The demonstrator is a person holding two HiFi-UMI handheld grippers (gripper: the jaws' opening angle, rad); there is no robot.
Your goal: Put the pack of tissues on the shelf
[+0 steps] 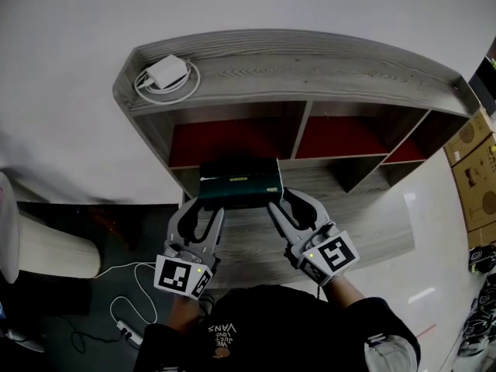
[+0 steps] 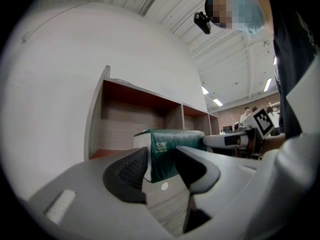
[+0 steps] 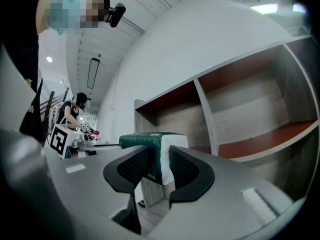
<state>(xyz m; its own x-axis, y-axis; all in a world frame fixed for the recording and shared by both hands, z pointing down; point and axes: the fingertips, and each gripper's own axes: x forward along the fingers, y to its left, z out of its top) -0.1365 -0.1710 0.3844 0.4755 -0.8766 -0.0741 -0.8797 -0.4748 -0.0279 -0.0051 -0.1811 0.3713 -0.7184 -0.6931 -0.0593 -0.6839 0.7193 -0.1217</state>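
The pack of tissues (image 1: 240,183) is dark green with white ends and hangs just in front of the shelf's (image 1: 325,68) left compartment. My left gripper (image 1: 203,211) pinches its near-left corner and my right gripper (image 1: 283,208) its near-right corner. In the left gripper view the green pack (image 2: 170,144) sits in the narrow gap of that gripper (image 2: 161,171). In the right gripper view the pack's white end (image 3: 172,144) is squeezed between the pads of that gripper (image 3: 160,166). The compartments behind have reddish boards (image 1: 232,142).
A white charger with its coiled cable (image 1: 167,74) lies on the shelf top at the left. Cardboard boxes (image 1: 477,169) stand at the right. A cable and power strip (image 1: 128,324) lie on the dark floor to the left, beside a white round object (image 1: 46,246).
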